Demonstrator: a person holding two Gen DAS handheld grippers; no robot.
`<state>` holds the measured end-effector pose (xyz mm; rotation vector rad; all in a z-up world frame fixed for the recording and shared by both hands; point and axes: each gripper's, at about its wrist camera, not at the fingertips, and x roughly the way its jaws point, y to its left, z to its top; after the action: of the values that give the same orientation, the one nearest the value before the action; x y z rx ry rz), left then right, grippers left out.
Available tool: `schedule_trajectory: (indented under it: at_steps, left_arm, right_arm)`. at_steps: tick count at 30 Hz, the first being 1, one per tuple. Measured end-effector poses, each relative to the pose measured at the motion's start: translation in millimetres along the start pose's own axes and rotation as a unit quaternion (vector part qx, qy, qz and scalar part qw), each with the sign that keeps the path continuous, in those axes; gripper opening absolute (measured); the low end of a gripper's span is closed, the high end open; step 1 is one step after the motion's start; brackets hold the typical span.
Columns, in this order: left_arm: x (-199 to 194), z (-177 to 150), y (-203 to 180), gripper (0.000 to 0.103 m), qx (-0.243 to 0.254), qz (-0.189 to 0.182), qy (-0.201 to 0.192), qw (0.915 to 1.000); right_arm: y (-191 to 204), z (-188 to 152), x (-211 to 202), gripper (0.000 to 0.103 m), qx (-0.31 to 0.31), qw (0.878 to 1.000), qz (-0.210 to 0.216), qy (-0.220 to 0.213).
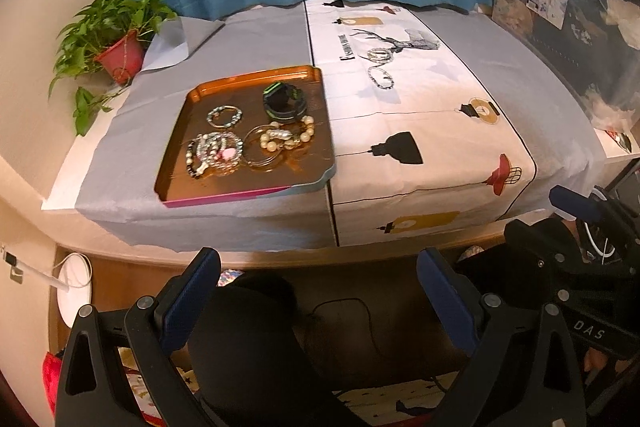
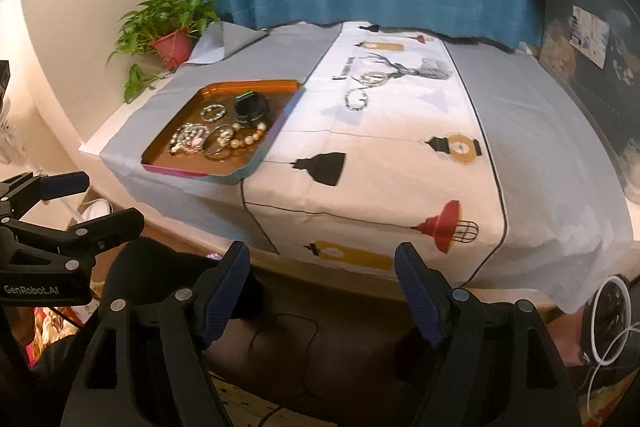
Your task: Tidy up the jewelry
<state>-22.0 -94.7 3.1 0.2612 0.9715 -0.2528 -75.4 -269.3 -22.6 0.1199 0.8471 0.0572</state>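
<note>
left tool (image 1: 318, 291): fingers spread wide, nothing between them. It hangs off the near edge of the desk (image 1: 516, 83), pointing down and forward at the tray.

right tool (image 2: 322, 285): also spread and empty, sitting off the near edge, more toward the patterned cloth (image 2: 400, 155).

tray (image 1: 200, 89): orange, on the grey part of the cloth, left side of the desk. Its right edge runs right along the seam where the patterned strip starts.

jewelry in tray: dark wristband (image 1: 284, 101) at the back, small beaded bracelet (image 1: 224, 115) to its left, pearl bracelet (image 1: 286, 137) and thin bangles (image 1: 260, 155) in front, and a tangled heap of beaded strands (image 1: 214, 153) at front left.

loose pieces: two more bracelets (image 1: 380, 67) lie out on the patterned strip, up by the deer print, well apart from the tray.

my guess at the step: you're only on the approach, nothing picked yet.

tip: I'd go for a piece that sits alone first, like the wristband or small beaded bracelet. Come down steep so one finger lands inside the loop and one outside.

watch out: the heap looks snarled, so grabbing into it will likely drag neighbours along. The tray looks light too, so you may want the other tool steadying its rim.
</note>
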Motion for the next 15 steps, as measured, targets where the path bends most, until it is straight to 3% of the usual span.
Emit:
schedule_trajectory:
  at_steps: [5,15]
  left_arm:
    - [10,9,-12,0.098,0.016,0.000,0.007,0.9999]
    - [35,38,-24,0.098,0.022,-0.009,0.022,0.9995]
  right_arm:
    - [-21,2,6,0.085,0.024,1.000,-0.009,0.006]
    - [-64,7,26,0.086,0.068,0.997,-0.033,0.019]
